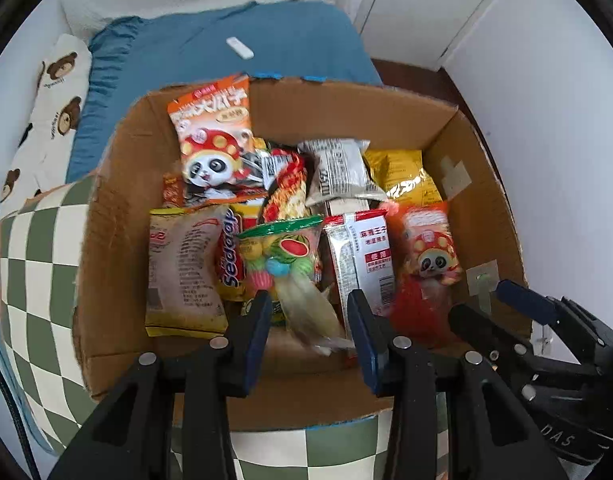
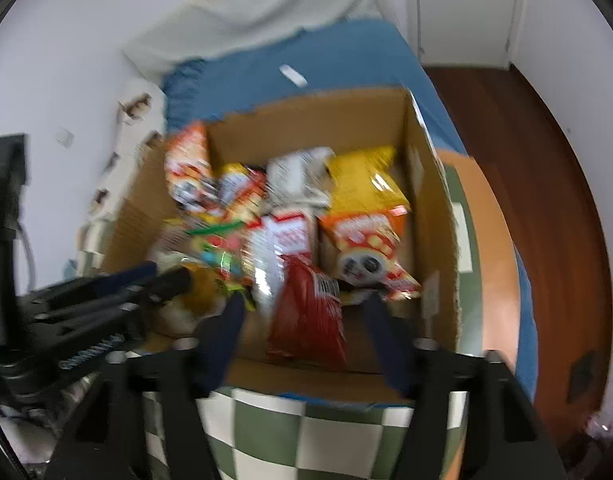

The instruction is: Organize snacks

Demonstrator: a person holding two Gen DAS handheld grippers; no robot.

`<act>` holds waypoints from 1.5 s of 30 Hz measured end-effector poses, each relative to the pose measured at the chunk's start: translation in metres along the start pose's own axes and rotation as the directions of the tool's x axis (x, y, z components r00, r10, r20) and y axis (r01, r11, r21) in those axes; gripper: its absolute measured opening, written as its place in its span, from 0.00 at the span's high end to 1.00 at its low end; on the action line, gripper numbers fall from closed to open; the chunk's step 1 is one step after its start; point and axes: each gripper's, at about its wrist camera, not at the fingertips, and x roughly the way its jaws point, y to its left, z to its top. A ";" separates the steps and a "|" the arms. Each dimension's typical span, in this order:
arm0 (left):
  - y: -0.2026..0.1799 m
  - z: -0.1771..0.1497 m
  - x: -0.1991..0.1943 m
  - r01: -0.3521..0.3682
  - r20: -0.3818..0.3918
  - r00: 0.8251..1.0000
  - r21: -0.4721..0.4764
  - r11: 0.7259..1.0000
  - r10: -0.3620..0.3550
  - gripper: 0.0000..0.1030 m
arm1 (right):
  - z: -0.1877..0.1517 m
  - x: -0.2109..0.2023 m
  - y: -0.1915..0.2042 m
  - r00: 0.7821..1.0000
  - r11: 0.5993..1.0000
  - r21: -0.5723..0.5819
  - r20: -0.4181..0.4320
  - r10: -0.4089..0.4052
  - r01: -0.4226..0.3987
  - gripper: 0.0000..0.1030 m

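An open cardboard box (image 1: 106, 208) (image 2: 306, 120) holds several snack packets. Over its near side, my left gripper (image 1: 310, 308) is shut on the clear tail of a watermelon candy bag (image 1: 290, 252), whose green header points into the box. My right gripper (image 2: 304, 308) is open above the box's near right part. A red packet (image 2: 306, 320) sits loose between its fingers, touching neither pad; this view is blurred. The right gripper (image 1: 490, 304) also shows at the right edge of the left wrist view, beside the red packet (image 1: 414, 308). The left gripper (image 2: 162, 276) shows at the right wrist view's left.
The box rests on a green-and-white checkered cushion (image 1: 30, 280) on a bed with a blue cover (image 1: 226, 52). A bear-print pillow (image 1: 54, 108) lies at the left and a small white object (image 1: 239, 48) behind the box. Wooden floor (image 2: 546, 200) and white walls lie to the right.
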 end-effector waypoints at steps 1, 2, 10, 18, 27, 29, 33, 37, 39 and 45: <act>0.000 0.001 0.003 -0.012 -0.009 1.000 -0.001 1.000 0.012 0.59 | 0.000 0.004 -0.001 1.000 1.000 -0.002 -0.010 -0.007 0.007 0.22; 0.001 0.000 0.003 -0.031 -0.004 1.000 -0.002 1.000 0.031 0.53 | 0.000 0.008 -0.003 0.999 1.000 -0.006 -0.021 -0.025 0.025 0.18; 0.014 -0.003 0.006 -0.131 0.036 0.991 -0.002 0.991 0.131 0.12 | -0.001 0.020 0.001 0.990 0.990 -0.044 -0.038 -0.133 0.132 0.03; 0.024 -0.012 -0.014 -0.133 0.099 0.986 -0.011 0.991 0.133 0.10 | -0.004 0.014 0.007 0.984 0.983 -0.050 -0.007 -0.176 0.175 0.02; 0.022 -0.036 -0.073 -0.146 0.231 0.961 -0.030 0.989 0.149 0.10 | -0.022 -0.032 0.020 0.979 0.982 -0.050 0.109 -0.174 0.180 0.02; 0.020 -0.046 -0.087 -0.160 0.265 0.950 -0.033 0.987 0.163 0.10 | -0.031 -0.047 0.024 0.974 0.982 -0.054 0.145 -0.172 0.181 0.02; 0.017 -0.070 -0.116 -0.174 0.315 0.932 -0.038 0.984 0.178 0.10 | -0.052 -0.078 0.033 0.962 0.981 -0.064 0.217 -0.167 0.185 0.02; 0.016 -0.102 -0.147 -0.159 0.377 0.911 -0.051 0.986 0.166 0.10 | -0.079 -0.113 0.042 0.944 0.980 -0.072 0.289 -0.157 0.185 0.02; 0.014 -0.117 -0.159 -0.160 0.403 0.900 -0.054 0.986 0.168 0.10 | -0.096 -0.131 0.046 0.934 0.980 -0.074 0.323 -0.151 0.184 0.02; 0.015 -0.167 -0.194 -0.149 0.452 0.876 -0.076 0.986 0.167 0.10 | -0.143 -0.181 0.057 0.895 0.974 -0.093 0.420 -0.149 0.206 0.01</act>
